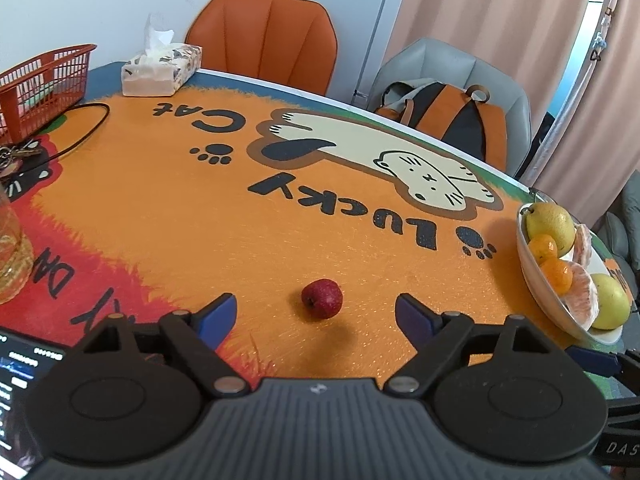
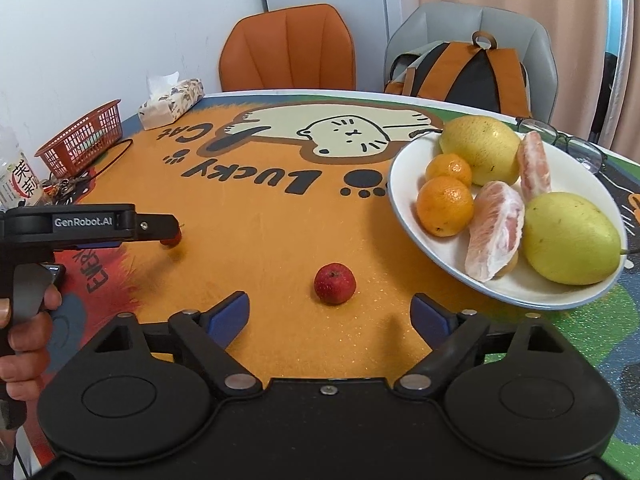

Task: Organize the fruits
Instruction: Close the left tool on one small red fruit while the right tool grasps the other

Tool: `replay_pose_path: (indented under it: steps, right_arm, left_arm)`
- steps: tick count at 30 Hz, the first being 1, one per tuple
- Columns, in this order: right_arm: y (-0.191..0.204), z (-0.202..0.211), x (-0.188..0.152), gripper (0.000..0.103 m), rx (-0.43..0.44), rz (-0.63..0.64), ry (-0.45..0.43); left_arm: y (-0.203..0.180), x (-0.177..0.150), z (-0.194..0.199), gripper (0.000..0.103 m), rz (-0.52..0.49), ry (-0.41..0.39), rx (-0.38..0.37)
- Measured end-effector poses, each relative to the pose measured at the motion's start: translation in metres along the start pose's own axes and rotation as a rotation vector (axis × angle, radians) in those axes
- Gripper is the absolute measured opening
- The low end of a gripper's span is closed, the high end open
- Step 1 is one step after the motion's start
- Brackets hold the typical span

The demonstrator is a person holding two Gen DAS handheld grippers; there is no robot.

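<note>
The orange cat-print tablecloth (image 2: 280, 216) carries a white plate (image 2: 404, 168) of pears, tangerines and pomelo segments; the right gripper (image 2: 330, 312) stands wide apart, holding nothing, one small red fruit (image 2: 335, 283) lying just ahead; the left gripper (image 1: 316, 312) likewise gapes empty before another red fruit (image 1: 322, 298).

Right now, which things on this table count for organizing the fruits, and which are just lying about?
Belongs to the job:
- small red fruit ahead of the right gripper
- second red fruit ahead of the left gripper
- white plate holding pears, oranges, pomelo segments

Just lying about:
- tissue box
- red basket
- keys
- glasses
- backpack on a chair
</note>
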State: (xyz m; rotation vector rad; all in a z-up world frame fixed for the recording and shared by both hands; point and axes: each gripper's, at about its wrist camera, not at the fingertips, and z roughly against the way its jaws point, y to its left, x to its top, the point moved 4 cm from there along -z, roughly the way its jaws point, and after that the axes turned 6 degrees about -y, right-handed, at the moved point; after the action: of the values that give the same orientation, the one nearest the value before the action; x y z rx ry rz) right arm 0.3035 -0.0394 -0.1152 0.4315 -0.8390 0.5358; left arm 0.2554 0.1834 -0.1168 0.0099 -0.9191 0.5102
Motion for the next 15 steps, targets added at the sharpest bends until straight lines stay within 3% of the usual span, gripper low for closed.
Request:
replay_pose_path:
  steps: [8, 11, 15]
  right_arm:
    - [0.002, -0.016, 0.000, 0.073, -0.002, 0.005, 0.027]
    - [0.003, -0.023, -0.001, 0.063, 0.000, 0.000, 0.041]
    - [0.004, -0.026, 0.000, 0.059, -0.006, 0.015, 0.032]
  left_arm:
    - [-0.004, -0.003, -0.014, 0.073, -0.010, 0.020, 0.001]
    - [-0.006, -0.002, -0.017, 0.071, -0.022, 0.011, 0.006]
    - [-0.008, 0.000, -0.020, 0.062, -0.028, 0.005, 0.010]
